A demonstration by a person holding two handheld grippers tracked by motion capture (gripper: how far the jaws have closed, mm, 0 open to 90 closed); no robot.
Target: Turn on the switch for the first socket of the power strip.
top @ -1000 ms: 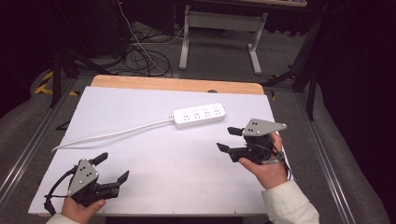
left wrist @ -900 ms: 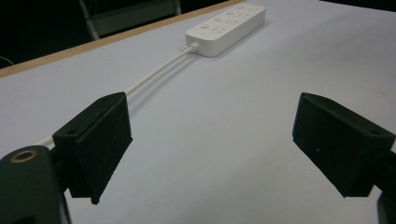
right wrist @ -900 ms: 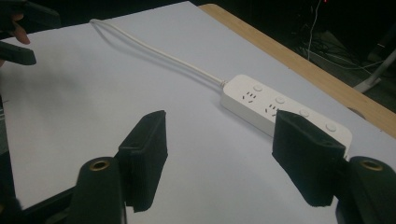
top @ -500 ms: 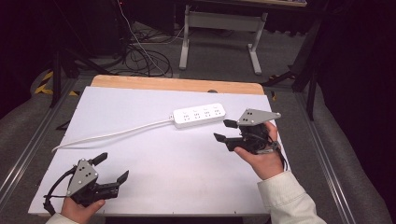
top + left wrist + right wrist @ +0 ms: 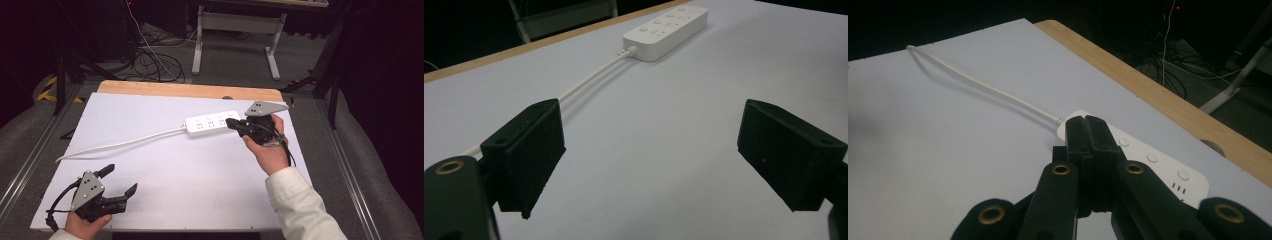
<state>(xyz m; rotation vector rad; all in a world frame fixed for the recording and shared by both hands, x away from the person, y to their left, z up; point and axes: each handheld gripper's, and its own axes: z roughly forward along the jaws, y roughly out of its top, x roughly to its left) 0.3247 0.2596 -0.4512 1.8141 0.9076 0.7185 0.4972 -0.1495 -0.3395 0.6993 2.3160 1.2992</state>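
A white power strip (image 5: 211, 123) lies on the white table sheet (image 5: 190, 175), far of centre, its white cord (image 5: 115, 145) trailing left to the sheet's edge. My right gripper (image 5: 231, 122) is shut with nothing between its jaws, and its tip hangs over the strip's right end. In the right gripper view the closed jaws cover part of the power strip (image 5: 1158, 160), with the cord (image 5: 983, 87) running away beyond. My left gripper (image 5: 119, 180) rests open near the front left corner, far from the strip. Its view looks between the spread jaws toward the power strip (image 5: 666, 31).
A bare wooden strip (image 5: 190, 90) of table edges the far side of the sheet. Beyond it, a tangle of cables (image 5: 155, 60) lies on the floor, and white desk legs (image 5: 235, 35) stand there too. Metal rails (image 5: 350, 170) flank the table.
My right gripper has moved left and away from me, from beside the strip to over its right end, and its jaws have closed. The left gripper has stayed put.
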